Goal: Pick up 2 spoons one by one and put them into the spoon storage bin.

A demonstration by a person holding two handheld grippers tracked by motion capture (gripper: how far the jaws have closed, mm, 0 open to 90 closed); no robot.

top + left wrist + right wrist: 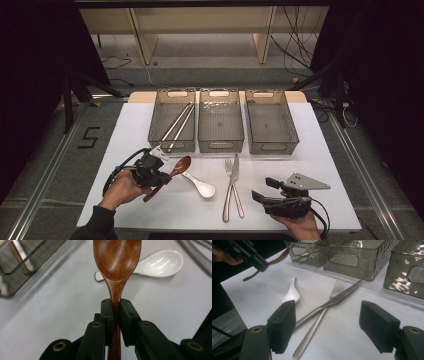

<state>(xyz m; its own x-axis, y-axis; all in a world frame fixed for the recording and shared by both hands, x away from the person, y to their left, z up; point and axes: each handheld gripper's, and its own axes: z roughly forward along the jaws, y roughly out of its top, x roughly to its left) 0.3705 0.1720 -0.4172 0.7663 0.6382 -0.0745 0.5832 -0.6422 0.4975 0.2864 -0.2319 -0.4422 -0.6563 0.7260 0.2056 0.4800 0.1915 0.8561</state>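
Note:
My left gripper (161, 178) is shut on the handle of a brown wooden spoon (172, 172), held a little above the white mat at the left. In the left gripper view the spoon's bowl (117, 258) points away from me and its neck is pinched between the two pads. A white ceramic spoon (200, 185) lies on the mat just beyond it. A steel fork (235, 187) and a steel knife (231, 187) lie crossed at the middle. My right gripper (264, 189) rests at the front right, open, with nothing between its jaws (327, 326).
Three clear grey bins stand in a row at the back of the white mat (325, 165). The left bin (172, 120) holds chopsticks (177, 125); the middle bin (220, 120) and right bin (270, 122) look empty. Cables trail on the floor behind the table.

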